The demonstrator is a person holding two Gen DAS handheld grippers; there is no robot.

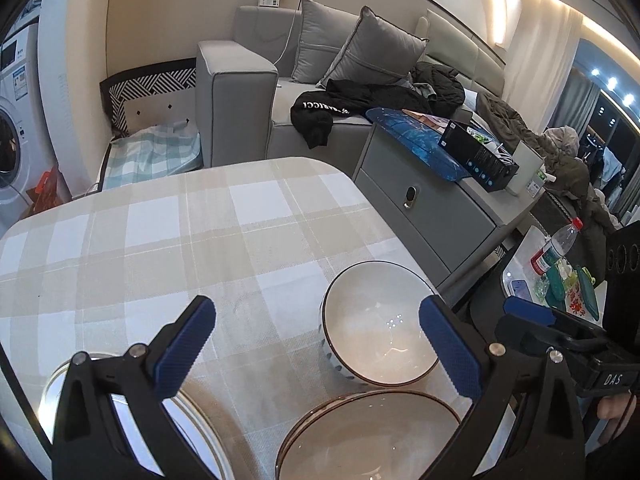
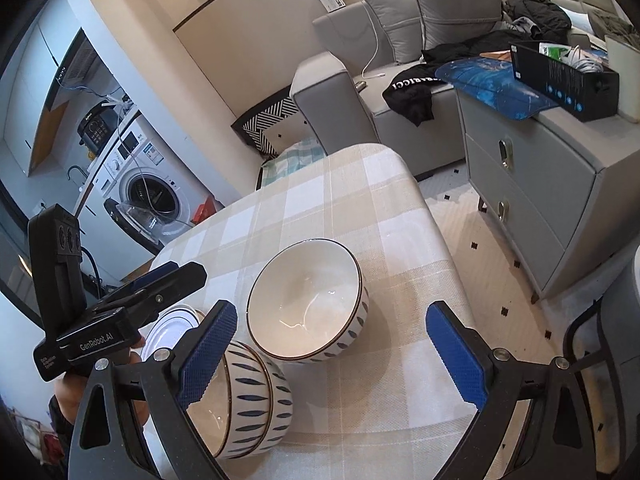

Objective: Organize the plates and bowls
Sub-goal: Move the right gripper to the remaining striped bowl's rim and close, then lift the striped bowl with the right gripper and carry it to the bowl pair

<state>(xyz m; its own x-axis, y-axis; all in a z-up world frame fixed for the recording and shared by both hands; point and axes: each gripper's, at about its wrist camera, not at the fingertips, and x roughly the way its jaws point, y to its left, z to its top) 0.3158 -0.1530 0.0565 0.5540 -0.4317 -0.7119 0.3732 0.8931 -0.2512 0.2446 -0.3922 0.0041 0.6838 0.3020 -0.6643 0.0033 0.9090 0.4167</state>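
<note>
Blue ribbed pads line both grippers; the left gripper (image 1: 316, 350) and right gripper (image 2: 332, 354) are spread wide, grasping nothing. Nearest, two nested white ceramic bowls with blue leaf marks (image 2: 248, 396) sit beside white round plates (image 1: 200, 428). Beyond, touching the stack, a single glossy white bowl (image 2: 308, 300) rests on the beige checked tablecloth (image 1: 160, 232). Only the right wrist view shows the bowls' outer pattern clearly; only the left shows a clear plastic bottle (image 1: 554, 246).

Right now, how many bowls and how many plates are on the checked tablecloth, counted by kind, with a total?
Bowls: 3, one white bowl with blue dashes standing alone and a nested stack of two matching blue-dashed bowls.
Plates: 1 seen for certain, a white plate with a dark rim line; more beneath it cannot be told.
Total: 4 dishes.
</note>
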